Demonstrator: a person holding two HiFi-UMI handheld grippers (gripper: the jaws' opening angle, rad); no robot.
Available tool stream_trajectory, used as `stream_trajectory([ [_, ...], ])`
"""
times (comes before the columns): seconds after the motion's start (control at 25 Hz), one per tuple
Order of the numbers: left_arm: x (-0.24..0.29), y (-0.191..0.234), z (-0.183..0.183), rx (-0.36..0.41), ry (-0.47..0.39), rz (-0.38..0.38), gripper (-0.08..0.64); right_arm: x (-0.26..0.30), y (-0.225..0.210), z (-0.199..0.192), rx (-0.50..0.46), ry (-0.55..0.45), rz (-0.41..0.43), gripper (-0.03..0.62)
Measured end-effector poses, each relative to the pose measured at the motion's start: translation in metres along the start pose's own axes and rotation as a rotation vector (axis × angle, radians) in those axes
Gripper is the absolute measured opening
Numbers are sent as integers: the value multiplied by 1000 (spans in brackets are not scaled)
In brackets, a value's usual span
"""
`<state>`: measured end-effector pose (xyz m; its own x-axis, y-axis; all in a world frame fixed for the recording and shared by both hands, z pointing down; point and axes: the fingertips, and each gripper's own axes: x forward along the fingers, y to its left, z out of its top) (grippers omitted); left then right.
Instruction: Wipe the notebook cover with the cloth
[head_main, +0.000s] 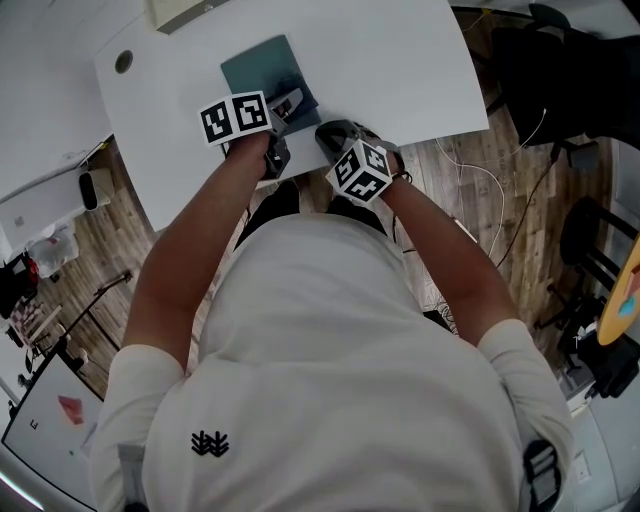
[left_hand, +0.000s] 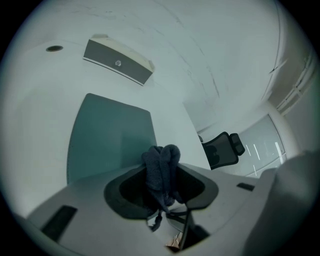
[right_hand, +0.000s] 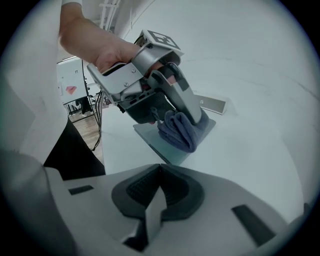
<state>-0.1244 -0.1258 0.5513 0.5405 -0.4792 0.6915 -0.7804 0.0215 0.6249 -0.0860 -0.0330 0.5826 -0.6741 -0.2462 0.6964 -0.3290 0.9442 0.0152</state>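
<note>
A teal notebook (head_main: 258, 65) lies flat on the white table (head_main: 400, 70), near its front edge. My left gripper (head_main: 283, 105) is shut on a bunched dark blue-grey cloth (left_hand: 161, 165). In the right gripper view the cloth (right_hand: 181, 131) rests on the notebook's (right_hand: 165, 146) near right corner, under the left gripper (right_hand: 192, 117). In the left gripper view the notebook (left_hand: 107, 137) stretches ahead and to the left of the cloth. My right gripper (head_main: 335, 135) hovers just right of the notebook at the table edge, and its jaws (right_hand: 159, 175) are shut with nothing between them.
A flat grey box (left_hand: 117, 62) lies at the far side of the table beyond the notebook. A round cable hole (head_main: 123, 61) sits at the table's far left. Off the table's right edge there is a black office chair (left_hand: 222, 148) and cables on wooden floor (head_main: 480, 190).
</note>
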Motion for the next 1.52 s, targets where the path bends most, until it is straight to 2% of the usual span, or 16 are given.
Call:
stream_trajectory([
  [0.44,-33,40,3,11,-3,56,163,-1,0,0,-1,-3,3,6],
  [1.04,-82,97,19,-39,-32,133,163,0,-2,-2,4,-2,9,6],
  [1.28,-87,76,43,-46,-82,77,161,1,1,1,1,-2,5,6],
  [1.52,-53,29,46,-2,-51,-2,161,2,0,1,7,1,9,6],
])
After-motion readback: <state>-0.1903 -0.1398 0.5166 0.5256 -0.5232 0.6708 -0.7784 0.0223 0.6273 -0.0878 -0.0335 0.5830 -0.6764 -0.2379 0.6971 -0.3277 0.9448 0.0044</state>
